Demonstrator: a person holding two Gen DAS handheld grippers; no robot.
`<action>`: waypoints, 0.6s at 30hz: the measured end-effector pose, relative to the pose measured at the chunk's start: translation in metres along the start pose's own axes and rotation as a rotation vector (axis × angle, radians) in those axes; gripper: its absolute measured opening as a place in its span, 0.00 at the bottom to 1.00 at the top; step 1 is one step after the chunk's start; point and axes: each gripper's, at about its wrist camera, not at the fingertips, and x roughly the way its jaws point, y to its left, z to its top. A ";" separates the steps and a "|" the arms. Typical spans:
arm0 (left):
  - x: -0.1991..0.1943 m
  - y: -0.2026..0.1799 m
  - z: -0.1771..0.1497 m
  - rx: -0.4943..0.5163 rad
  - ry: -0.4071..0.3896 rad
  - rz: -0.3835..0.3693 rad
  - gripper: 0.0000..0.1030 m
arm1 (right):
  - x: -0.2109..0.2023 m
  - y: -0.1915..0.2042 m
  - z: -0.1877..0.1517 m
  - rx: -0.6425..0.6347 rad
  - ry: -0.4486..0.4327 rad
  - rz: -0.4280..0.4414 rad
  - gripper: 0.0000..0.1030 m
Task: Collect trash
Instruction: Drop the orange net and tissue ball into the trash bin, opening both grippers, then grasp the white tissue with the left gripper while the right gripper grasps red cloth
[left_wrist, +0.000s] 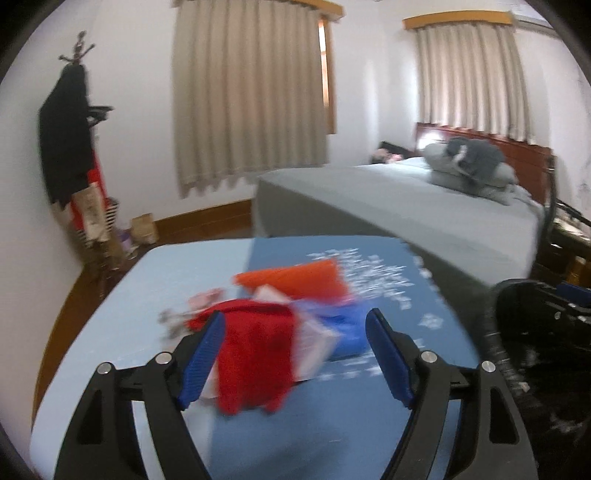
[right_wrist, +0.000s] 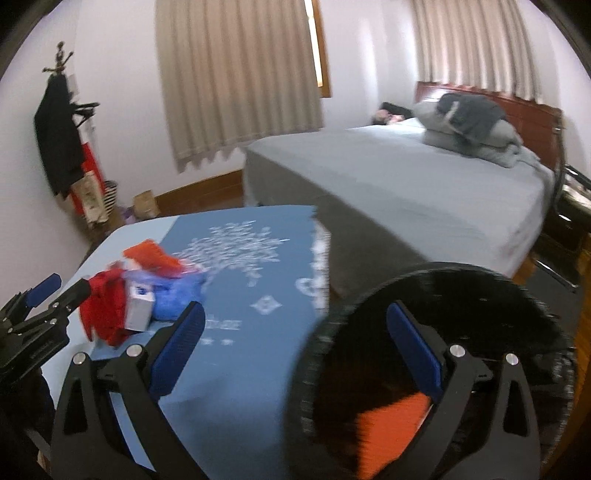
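Note:
A heap of trash lies on the blue table (left_wrist: 110, 325): a red wrapper (left_wrist: 255, 354), an orange packet (left_wrist: 295, 280), a blue bag (left_wrist: 343, 328) and white paper. My left gripper (left_wrist: 295, 354) is open, its blue pads on either side of the red wrapper, apart from it. In the right wrist view the same heap (right_wrist: 140, 295) lies at the table's left, with the left gripper (right_wrist: 59, 291) beside it. My right gripper (right_wrist: 295, 347) is open and empty above the rim of a black bin (right_wrist: 480, 288). An orange packet (right_wrist: 391, 435) lies inside the bin.
A grey bed (right_wrist: 424, 184) stands behind the table, with folded grey bedding (right_wrist: 469, 125) at its head. A coat stand (left_wrist: 70, 140) with dark clothes is in the left corner, paper bags at its foot. The bin (left_wrist: 535, 332) is right of the table.

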 end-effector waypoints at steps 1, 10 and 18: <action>0.002 0.009 -0.003 -0.004 0.007 0.021 0.74 | 0.005 0.009 0.001 -0.008 0.005 0.015 0.93; 0.013 0.067 -0.030 -0.046 0.063 0.143 0.70 | 0.027 0.053 0.000 -0.065 0.029 0.086 0.93; 0.034 0.083 -0.043 -0.094 0.130 0.118 0.64 | 0.039 0.064 -0.006 -0.082 0.063 0.094 0.93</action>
